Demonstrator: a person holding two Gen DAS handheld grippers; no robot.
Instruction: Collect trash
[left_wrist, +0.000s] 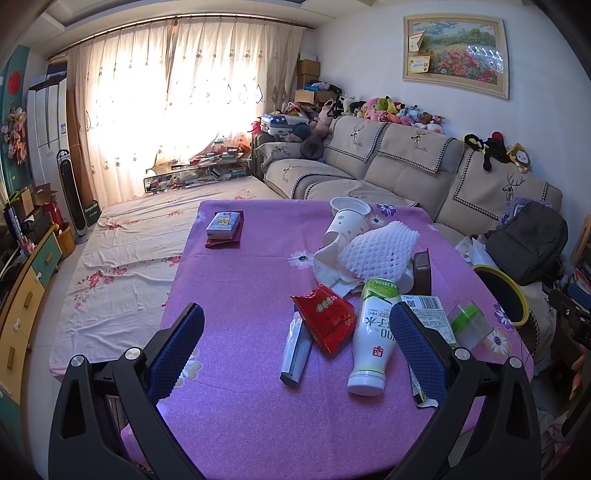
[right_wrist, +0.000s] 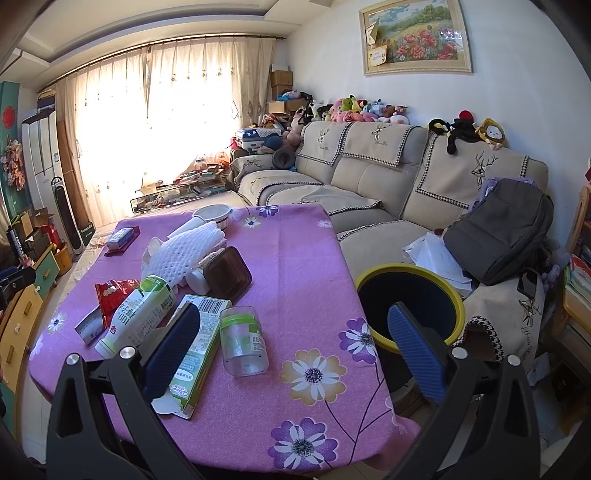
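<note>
Left wrist view: the left claw (left_wrist: 295, 332) hangs released above the purple table (left_wrist: 240, 295), gripping nothing. A white bottle (left_wrist: 373, 339) lies on its side; just left of the bottle sit a red wrapper (left_wrist: 327, 317) and a small tube box (left_wrist: 295, 350), behind it white foam netting (left_wrist: 376, 251). Right of the bottle, the right claw (right_wrist: 295, 339) is also released, near a clear jar (right_wrist: 243, 338), a green carton (right_wrist: 201, 350) and the yellow-rimmed bin (right_wrist: 458, 299).

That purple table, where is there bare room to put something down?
Bare cloth lies left of the red packet, between it and the card box, and along the near edge before the clear jar. The middle, around the foam net and white bottle, is crowded.
</note>
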